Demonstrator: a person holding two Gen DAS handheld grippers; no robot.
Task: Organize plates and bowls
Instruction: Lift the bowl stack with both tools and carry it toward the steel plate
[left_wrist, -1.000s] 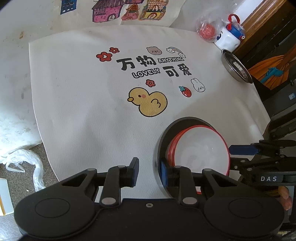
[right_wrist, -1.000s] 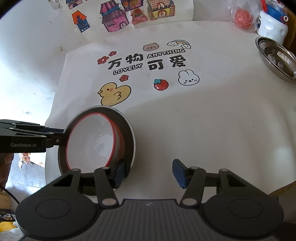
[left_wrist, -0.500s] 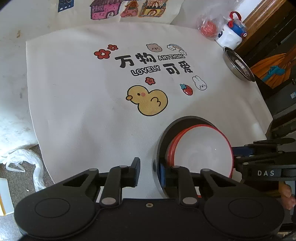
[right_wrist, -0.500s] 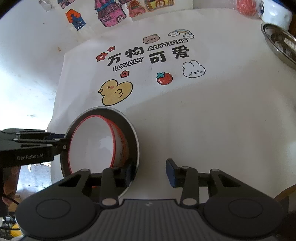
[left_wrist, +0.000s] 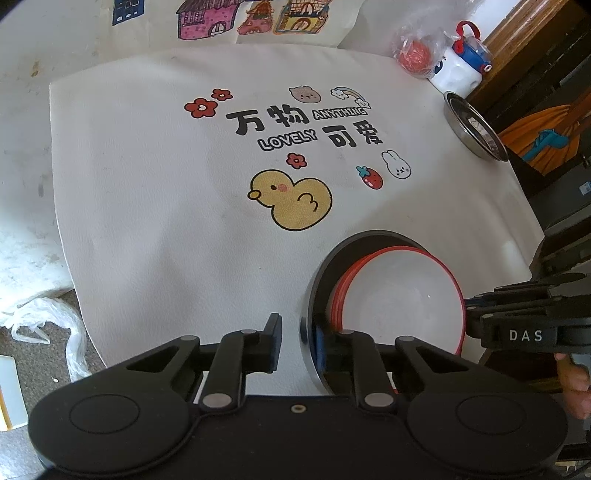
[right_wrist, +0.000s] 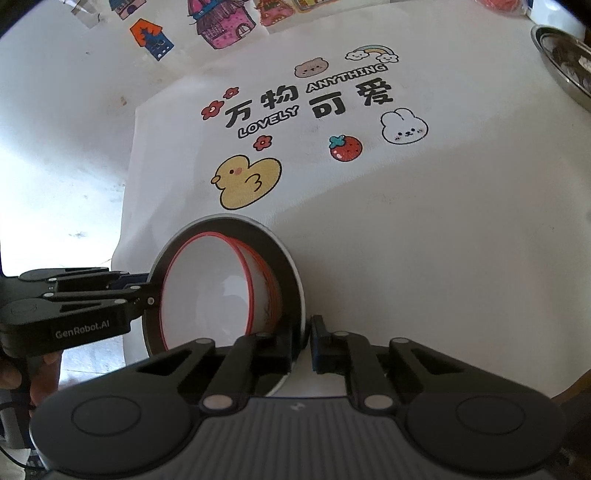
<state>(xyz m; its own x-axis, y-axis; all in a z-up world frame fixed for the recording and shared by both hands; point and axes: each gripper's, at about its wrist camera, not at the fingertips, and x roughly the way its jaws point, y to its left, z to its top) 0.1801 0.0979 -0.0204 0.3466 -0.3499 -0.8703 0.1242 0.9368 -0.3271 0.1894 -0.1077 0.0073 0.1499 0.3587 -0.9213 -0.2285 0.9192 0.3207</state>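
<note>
Two handheld grippers flank dark plate carrying nested red-rimmed bowls at near edge of counter, on cartoon-print mat. Left gripper jaws straddle plate rim, gap visible, not clamped. Right gripper jaws pinched onto opposite rim. Step: two-sided stack pickup. Next, likely: left jaws close, level joint lift.

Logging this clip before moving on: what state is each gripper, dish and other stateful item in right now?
left gripper: closing over the dark plate's rim, narrow gap left
right gripper: nearly shut over the opposite rim
dark plate: between both grippers, carrying the bowls
red-rimmed bowls: nested, upright, empty
steel dish: at mat's far edge
</note>
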